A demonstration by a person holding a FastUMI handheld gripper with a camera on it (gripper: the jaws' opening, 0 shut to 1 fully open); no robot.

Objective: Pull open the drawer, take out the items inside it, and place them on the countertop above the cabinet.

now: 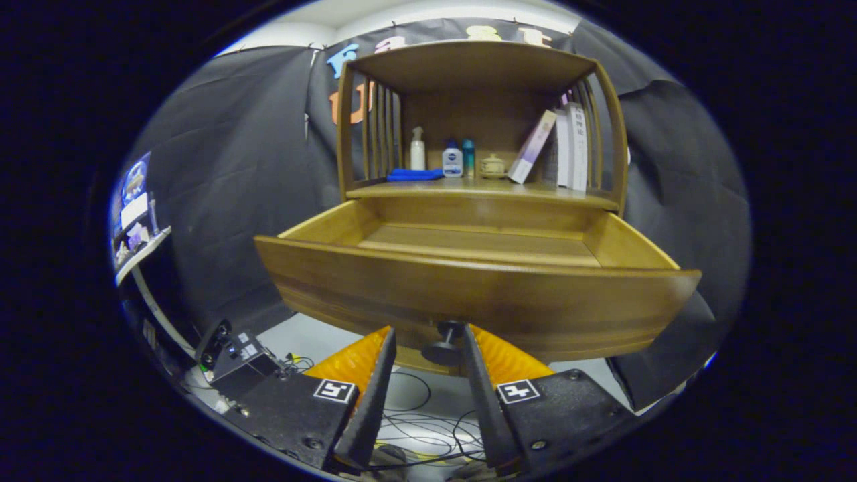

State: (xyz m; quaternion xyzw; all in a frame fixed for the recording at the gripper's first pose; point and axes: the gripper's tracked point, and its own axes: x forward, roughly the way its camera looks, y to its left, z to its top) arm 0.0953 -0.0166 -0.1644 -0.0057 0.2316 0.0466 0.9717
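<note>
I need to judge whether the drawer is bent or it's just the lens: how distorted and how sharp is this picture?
Gripper view: strong fisheye bowing, so the drawer front curves though likely straight; shelf items are sharp and evenly lit; the knob sits in shadow under the drawer, between the open gripper fingers; no glare.

Handheld two-finger gripper (428,338), seen from its own camera.

Two long, tapering fingers (371,395) rise from flat, dark, matte base plates (294,415), each plate fixed with round screws (539,444) and carrying a square black-and-white marker tag (334,390). Ribbed orange pieces (348,361) sit along the outer side of each finger, their grooves running crosswise.
</note>
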